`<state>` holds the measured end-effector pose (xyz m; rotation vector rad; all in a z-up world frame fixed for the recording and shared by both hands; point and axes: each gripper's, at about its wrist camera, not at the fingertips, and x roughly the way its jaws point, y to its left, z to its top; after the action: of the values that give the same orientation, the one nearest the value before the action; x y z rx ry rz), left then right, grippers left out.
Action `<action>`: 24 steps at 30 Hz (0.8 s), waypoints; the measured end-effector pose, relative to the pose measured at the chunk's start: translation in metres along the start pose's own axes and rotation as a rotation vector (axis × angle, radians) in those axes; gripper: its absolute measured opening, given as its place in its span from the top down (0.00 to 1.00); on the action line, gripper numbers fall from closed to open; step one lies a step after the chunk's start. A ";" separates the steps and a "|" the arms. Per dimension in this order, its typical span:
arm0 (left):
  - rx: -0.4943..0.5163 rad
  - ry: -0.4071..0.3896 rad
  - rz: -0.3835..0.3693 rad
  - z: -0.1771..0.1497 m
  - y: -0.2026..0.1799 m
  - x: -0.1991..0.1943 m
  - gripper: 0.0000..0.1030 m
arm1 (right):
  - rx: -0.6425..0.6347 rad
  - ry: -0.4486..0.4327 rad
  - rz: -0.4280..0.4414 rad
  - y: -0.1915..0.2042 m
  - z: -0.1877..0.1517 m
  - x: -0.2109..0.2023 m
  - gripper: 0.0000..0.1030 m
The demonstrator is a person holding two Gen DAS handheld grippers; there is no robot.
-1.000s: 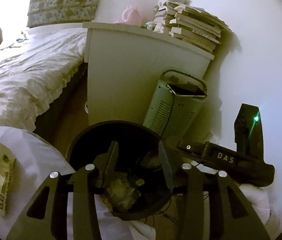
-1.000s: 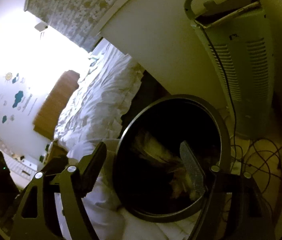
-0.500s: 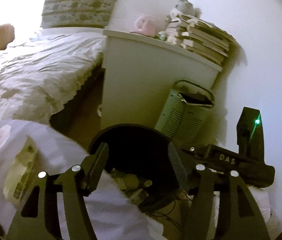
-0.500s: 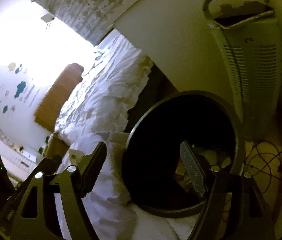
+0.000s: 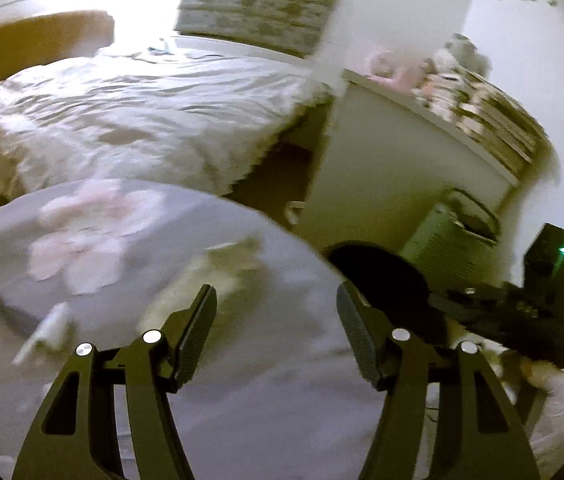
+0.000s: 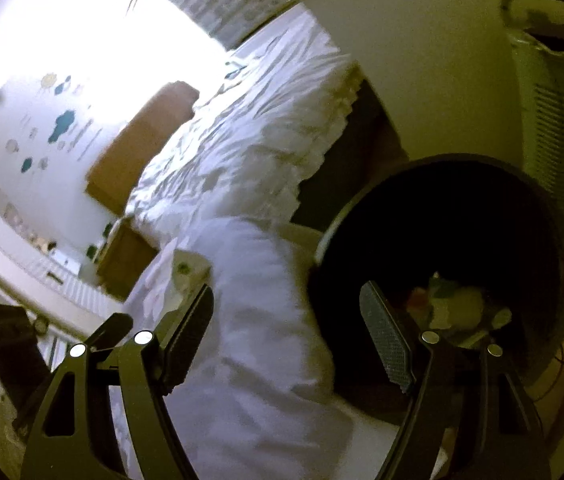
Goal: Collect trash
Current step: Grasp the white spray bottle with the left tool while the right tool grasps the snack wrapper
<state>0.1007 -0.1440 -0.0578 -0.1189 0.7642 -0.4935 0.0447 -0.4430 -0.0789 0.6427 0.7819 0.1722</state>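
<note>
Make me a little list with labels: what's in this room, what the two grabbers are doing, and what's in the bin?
place: bedroom, bed beside a white cabinet
bin: black, round, on the floor, trash inside
left gripper: open, holding nothing, over a white cushion
right gripper: open, holding nothing, at the bin's rim
on cushion: pale wrapper, blurry
beside bin: heater
on cabinet: stacked books
</note>
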 end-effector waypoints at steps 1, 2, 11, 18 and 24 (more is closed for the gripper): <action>-0.009 -0.002 0.031 -0.002 0.014 -0.003 0.39 | -0.010 0.007 0.005 0.006 -0.002 0.003 0.27; -0.012 -0.003 0.056 -0.003 0.024 -0.006 0.39 | -0.024 0.018 0.013 0.013 -0.002 0.008 0.27; 0.026 0.066 0.190 -0.016 0.102 -0.012 0.41 | -0.153 0.105 0.063 0.081 -0.007 0.055 0.27; 0.083 0.130 0.193 -0.018 0.124 0.002 0.47 | -0.230 0.197 0.019 0.117 -0.010 0.112 0.27; 0.133 0.160 0.187 -0.020 0.129 0.010 0.62 | -0.324 0.258 -0.041 0.144 -0.021 0.157 0.29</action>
<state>0.1430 -0.0336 -0.1146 0.1161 0.8873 -0.3772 0.1533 -0.2595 -0.0983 0.2998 0.9896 0.3410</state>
